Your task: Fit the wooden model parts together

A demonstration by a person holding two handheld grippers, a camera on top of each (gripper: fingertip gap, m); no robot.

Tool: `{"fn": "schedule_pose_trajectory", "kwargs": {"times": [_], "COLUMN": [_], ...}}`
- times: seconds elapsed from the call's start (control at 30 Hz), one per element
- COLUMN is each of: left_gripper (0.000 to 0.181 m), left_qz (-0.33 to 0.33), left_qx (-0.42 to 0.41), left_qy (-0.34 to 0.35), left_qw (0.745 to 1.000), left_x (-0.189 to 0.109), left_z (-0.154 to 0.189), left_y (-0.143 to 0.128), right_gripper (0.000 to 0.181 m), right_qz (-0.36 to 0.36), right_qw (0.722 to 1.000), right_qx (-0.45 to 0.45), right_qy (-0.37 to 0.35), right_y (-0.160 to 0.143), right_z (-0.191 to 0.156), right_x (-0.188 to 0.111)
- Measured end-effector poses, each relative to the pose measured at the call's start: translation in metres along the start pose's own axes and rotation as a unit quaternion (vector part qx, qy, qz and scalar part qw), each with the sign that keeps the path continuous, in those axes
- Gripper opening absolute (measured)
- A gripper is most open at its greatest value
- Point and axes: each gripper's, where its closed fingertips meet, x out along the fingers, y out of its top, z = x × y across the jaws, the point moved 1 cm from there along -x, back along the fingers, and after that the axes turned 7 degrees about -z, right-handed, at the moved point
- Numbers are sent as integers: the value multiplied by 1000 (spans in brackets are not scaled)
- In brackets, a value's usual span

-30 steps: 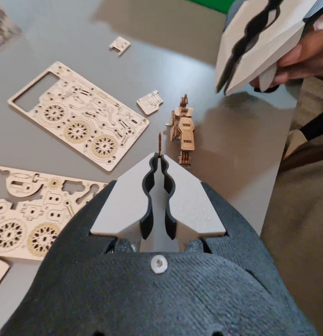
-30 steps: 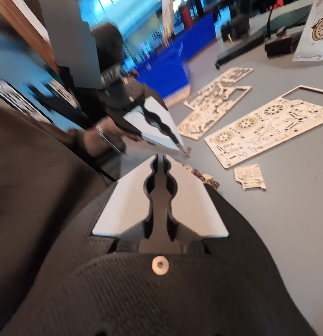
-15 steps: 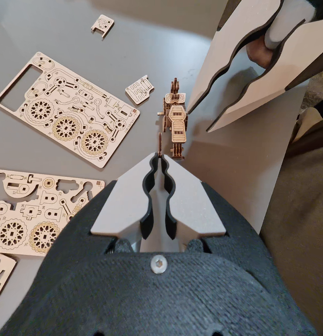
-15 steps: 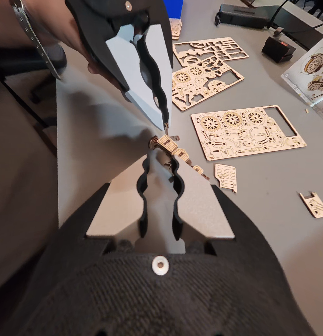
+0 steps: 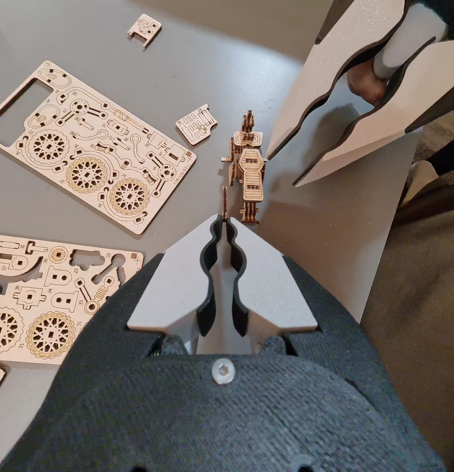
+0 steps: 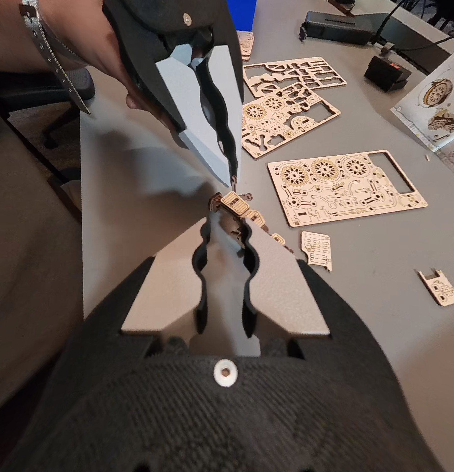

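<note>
Along the left edge of the left wrist view lie two flat wooden part sheets, the upper sheet with its spoked wheels uncut and the lower sheet partly emptied, both on the grey table. Moving toward the middle, a small loose panel sits just beside the half-built wooden model, which lies on the table slightly above centre. Below it, the left gripper has its tips pinched together on a thin wooden piece, held edge-on and poking forward just beside the model's near end. At the upper right, the right gripper hangs with its jaws spread wide and nothing between them, one tip close to the model's flank. In the right wrist view that same gripper frames the model between its open tips, though I cannot tell whether it touches yet. I would judge the step to be steadying the model so the held piece can go in. Next, the right jaws seemingly need to close gently on the body, and the left must line the piece up squarely with its slot before pressing.
</note>
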Motion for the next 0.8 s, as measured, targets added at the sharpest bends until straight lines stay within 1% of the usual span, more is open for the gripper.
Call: {"fn": "schedule_pose_trajectory", "kwargs": {"times": [0.23, 0.3, 0.4, 0.5, 0.57, 0.8], "left_gripper": [0, 0, 0, 0, 0, 0], "left_qz": [6, 10, 29, 34, 29, 24], "left_qx": [0, 4, 13, 20, 30, 55], "left_qy": [5, 8, 1, -6, -6, -40], "left_qw": [1000, 1000, 1000, 999, 999, 997], "left_x": [-5, -9, -21, -29, -31, -31], "left_z": [-2, -2, 2, 8, 13, 32], "left_y": [2, 4, 11, 15, 14, 13], "right_gripper": [21, 17, 16, 16, 12, 14], "right_qz": [15, 26, 50, 56, 55, 37], "right_qw": [1000, 1000, 998, 998, 998, 999], "right_qx": [-7, -10, -17, -29, -33, -32], "right_qy": [-7, -13, -27, -19, -12, 21], "right_y": [6, 10, 22, 35, 38, 32], "right_z": [1, 3, 9, 11, 9, -3], "right_x": [-4, -7, -12, -11, -9, -4]}}
